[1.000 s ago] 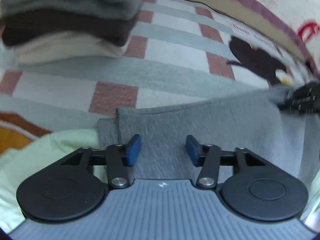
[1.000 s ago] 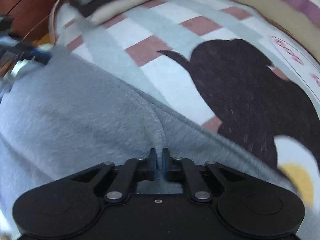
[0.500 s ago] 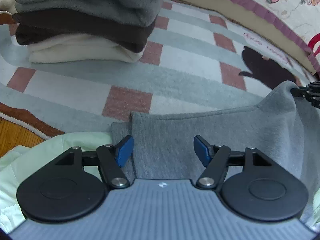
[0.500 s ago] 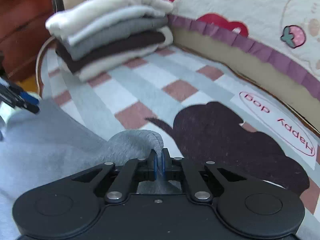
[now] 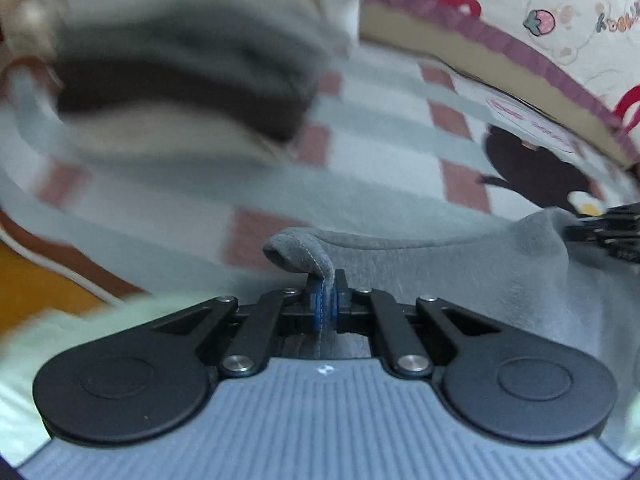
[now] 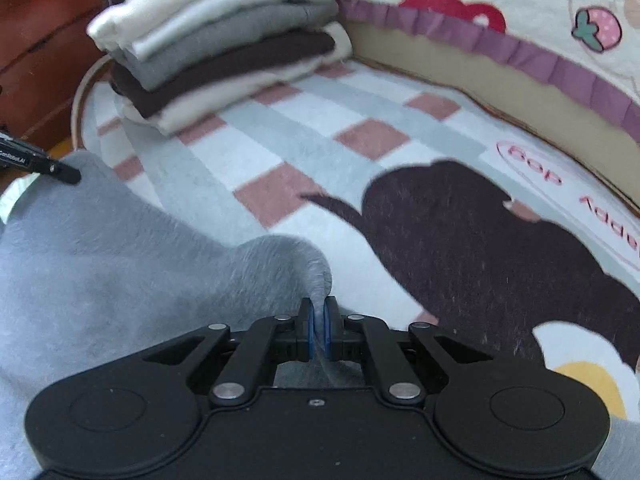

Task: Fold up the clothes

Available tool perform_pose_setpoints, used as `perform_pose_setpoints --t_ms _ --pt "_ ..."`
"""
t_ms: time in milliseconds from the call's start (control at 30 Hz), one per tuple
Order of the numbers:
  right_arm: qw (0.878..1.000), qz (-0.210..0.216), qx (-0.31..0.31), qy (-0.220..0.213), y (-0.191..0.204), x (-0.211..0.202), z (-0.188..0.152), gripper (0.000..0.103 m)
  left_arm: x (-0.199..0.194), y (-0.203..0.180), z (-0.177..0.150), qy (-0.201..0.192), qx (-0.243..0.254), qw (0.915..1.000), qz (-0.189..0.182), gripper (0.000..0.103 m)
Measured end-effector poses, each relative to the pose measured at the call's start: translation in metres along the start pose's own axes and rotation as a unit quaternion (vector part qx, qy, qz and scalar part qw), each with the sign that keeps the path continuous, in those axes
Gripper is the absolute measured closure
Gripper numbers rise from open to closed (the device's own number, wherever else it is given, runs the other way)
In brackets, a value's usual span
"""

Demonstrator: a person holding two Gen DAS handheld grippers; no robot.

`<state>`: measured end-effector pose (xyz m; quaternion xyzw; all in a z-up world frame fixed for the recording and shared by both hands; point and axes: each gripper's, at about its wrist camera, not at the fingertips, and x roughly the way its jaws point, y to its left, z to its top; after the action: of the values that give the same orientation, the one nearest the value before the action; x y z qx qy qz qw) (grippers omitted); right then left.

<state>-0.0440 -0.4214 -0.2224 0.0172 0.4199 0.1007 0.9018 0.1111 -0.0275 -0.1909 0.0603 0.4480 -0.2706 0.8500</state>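
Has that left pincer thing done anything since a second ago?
Yes. The left gripper has closed on the grey garment, pinching its hem, and drawn nearer the stack of folded clothes.

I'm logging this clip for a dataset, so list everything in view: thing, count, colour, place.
Grey fleece garment: one, grey, near on the rug, pinched at two edges.
Stack of folded clothes: one, cream, grey and dark brown layers, far left on the rug.
Checked rug with dark dog shape: one, white, grey-blue, pink; underneath.
Pale green cloth: one, lower left.
Cartoon-print quilt with purple frill: one, behind the rug.
Left hand-held gripper: black, shut on the garment.
Right hand-held gripper: black, shut on the garment.
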Motion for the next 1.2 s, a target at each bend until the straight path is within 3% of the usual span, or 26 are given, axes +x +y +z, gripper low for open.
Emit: perform_pose_setpoints --t_ms 33,67,133,200,300,367,400,567,633,667,700,900,1000,1133,1200 --pt "1.0 0.008 -0.004 -0.002 -0.001 -0.002 0.0 0.095 -0.005 0.0 0.001 -0.009 0.012 0.9997 0.017 0.099" --pt "1.0 0.016 -0.012 0.004 -0.002 0.0 0.0 0.095 -0.006 0.002 0.0 -0.007 0.017 0.9998 0.012 0.099" --pt "0.999 0.03 -0.027 0.019 -0.005 0.003 -0.001 0.095 0.01 0.007 -0.006 0.031 0.01 0.9992 -0.022 0.095" --pt "0.998 0.03 -0.036 0.041 -0.006 0.012 -0.001 0.092 0.023 0.008 -0.013 0.052 0.005 0.9986 -0.006 0.088" --pt "0.996 0.03 -0.064 0.058 -0.004 0.018 0.004 0.089 0.025 0.021 -0.017 0.056 -0.041 0.9974 -0.019 0.079" --pt "0.992 0.031 -0.095 0.07 -0.002 0.018 0.011 0.065 0.022 0.037 -0.015 0.05 -0.091 0.9941 -0.034 0.061" --pt "0.99 0.033 -0.111 0.076 -0.001 0.018 0.015 0.06 0.022 0.045 -0.016 0.049 -0.115 0.9912 -0.043 0.051" --pt "0.982 0.063 -0.124 0.131 -0.02 0.026 0.032 0.05 0.042 0.07 -0.031 0.084 -0.226 0.9642 -0.111 0.044" --pt "0.979 0.086 -0.108 0.153 -0.029 0.029 0.036 0.05 0.051 0.066 -0.035 0.089 -0.224 0.9642 -0.111 0.047" --pt "0.978 0.085 -0.111 0.157 -0.03 0.029 0.036 0.05 0.049 0.062 -0.033 0.088 -0.213 0.9665 -0.113 0.056" --pt "0.977 0.083 -0.114 0.16 -0.031 0.03 0.037 0.05 0.048 0.058 -0.031 0.087 -0.201 0.9689 -0.116 0.097" --pt "0.969 0.074 -0.135 0.191 -0.038 0.032 0.033 0.045 0.0 0.022 -0.017 0.031 -0.111 0.9871 -0.112 0.096" --pt "0.962 0.06 -0.162 0.211 -0.04 0.036 0.025 0.042 -0.014 0.014 -0.022 0.011 -0.1 0.9847 -0.142 0.096" --pt "0.962 0.048 -0.157 0.217 -0.052 0.042 0.021 0.019 -0.024 0.0 -0.028 -0.006 -0.062 0.9826 -0.175 0.096" --pt "0.965 0.051 -0.136 0.217 -0.061 0.044 0.02 0.014 -0.026 -0.009 -0.03 -0.008 -0.034 0.981 -0.191 0.096"
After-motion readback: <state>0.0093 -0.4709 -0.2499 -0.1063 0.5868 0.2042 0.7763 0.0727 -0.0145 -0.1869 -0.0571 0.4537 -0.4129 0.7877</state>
